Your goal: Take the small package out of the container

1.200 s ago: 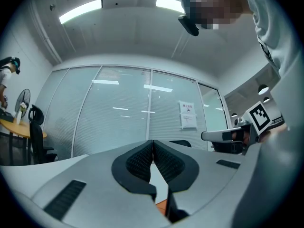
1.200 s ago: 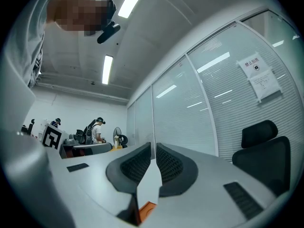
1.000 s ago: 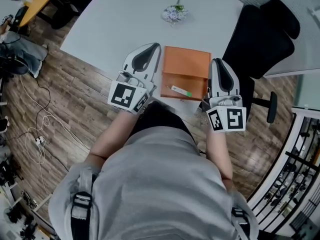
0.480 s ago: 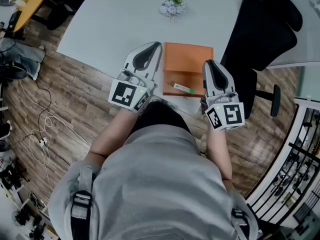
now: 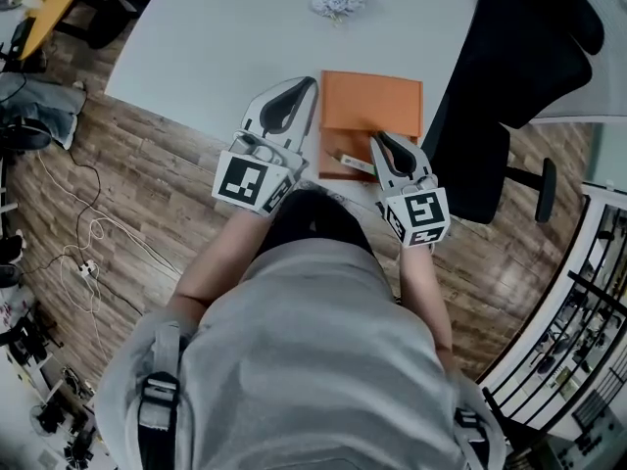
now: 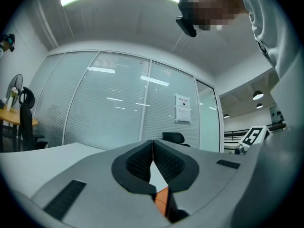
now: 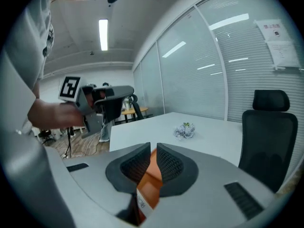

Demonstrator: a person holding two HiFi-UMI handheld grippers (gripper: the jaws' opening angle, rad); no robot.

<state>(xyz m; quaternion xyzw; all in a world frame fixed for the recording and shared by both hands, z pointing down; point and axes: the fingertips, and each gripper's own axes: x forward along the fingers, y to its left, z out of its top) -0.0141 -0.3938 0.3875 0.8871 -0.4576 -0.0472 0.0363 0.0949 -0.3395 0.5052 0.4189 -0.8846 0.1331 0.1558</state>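
The small package [image 5: 353, 162] lies across the near end of the orange container [image 5: 377, 101] by the table's [image 5: 245, 27] near edge, its long axis along that edge. It is just left of the right gripper [image 5: 377, 138], the nearer one. Both pairs of jaws are together and seemingly empty, and the left gripper [image 5: 312, 84] hangs beside the container's left edge.

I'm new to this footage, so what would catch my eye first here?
The flat orange container on the pale grey table, with a small white-and-green package at its near edge. The right gripper hangs beside that package, jaws shut; the left gripper flanks the container's left side.
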